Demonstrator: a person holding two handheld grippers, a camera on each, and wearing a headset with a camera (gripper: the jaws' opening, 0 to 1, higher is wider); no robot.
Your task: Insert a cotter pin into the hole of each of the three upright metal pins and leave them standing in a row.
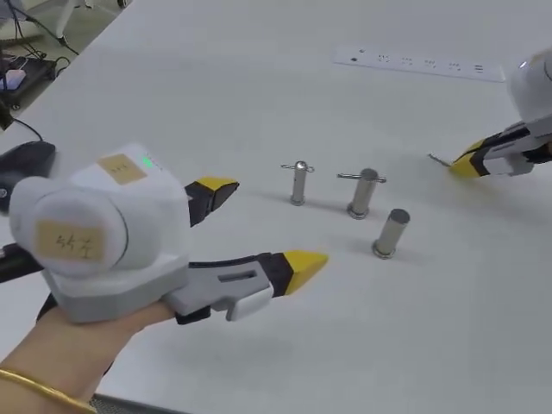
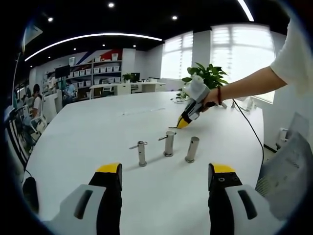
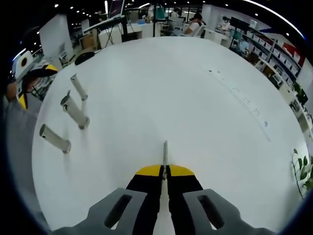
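Three upright metal pins stand on the white table. The far-left pin (image 1: 298, 183) and the middle pin (image 1: 363, 192) each carry a cotter pin through the top. The nearer right pin (image 1: 392, 233) has none. My left gripper (image 1: 272, 224) is open, hovering left of the row; in the left gripper view the pins (image 2: 168, 143) stand ahead of its gripper (image 2: 166, 171). My right gripper (image 1: 459, 164) is shut on a cotter pin (image 1: 437, 159), to the right of the row. The cotter pin (image 3: 165, 155) sticks out from the tips of the right gripper (image 3: 164, 171).
A white power strip (image 1: 420, 63) lies at the table's far side. A black object (image 1: 26, 159) sits at the table's left edge. A potted plant (image 2: 208, 76) stands beyond the table, and people sit at desks in the background.
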